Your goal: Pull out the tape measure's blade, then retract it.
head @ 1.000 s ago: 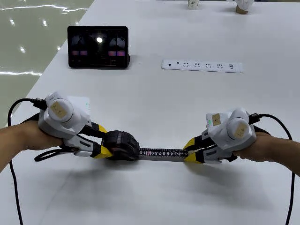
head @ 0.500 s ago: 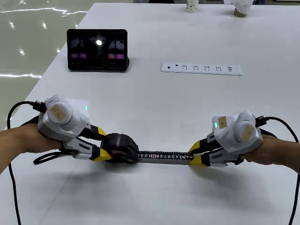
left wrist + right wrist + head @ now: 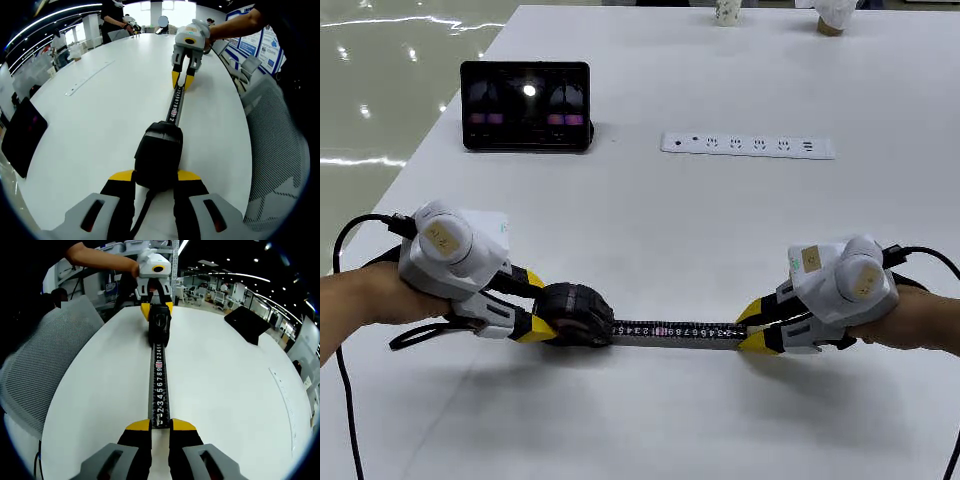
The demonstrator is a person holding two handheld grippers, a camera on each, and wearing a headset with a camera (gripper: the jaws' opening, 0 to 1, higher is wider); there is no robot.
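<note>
A black tape measure case (image 3: 576, 314) rests on the white table (image 3: 660, 220), and my left gripper (image 3: 540, 305) is shut on it. In the left gripper view the case (image 3: 159, 155) sits between my yellow-tipped jaws. Its dark numbered blade (image 3: 680, 330) runs flat along the table to the right. My right gripper (image 3: 756, 326) is shut on the blade's end. In the right gripper view the blade (image 3: 159, 390) stretches from my jaws to the case (image 3: 160, 324) held by the other gripper (image 3: 156, 310).
A dark tablet (image 3: 526, 104) stands at the far left of the table. A white power strip (image 3: 748, 145) lies beyond the grippers. Cups (image 3: 728, 10) stand at the far edge. Black cables (image 3: 342, 330) trail off both hands. The table's left edge drops to a shiny floor.
My right gripper has moved to the right with the blade's end, so more blade lies out of the case. The left gripper and case have stayed put.
</note>
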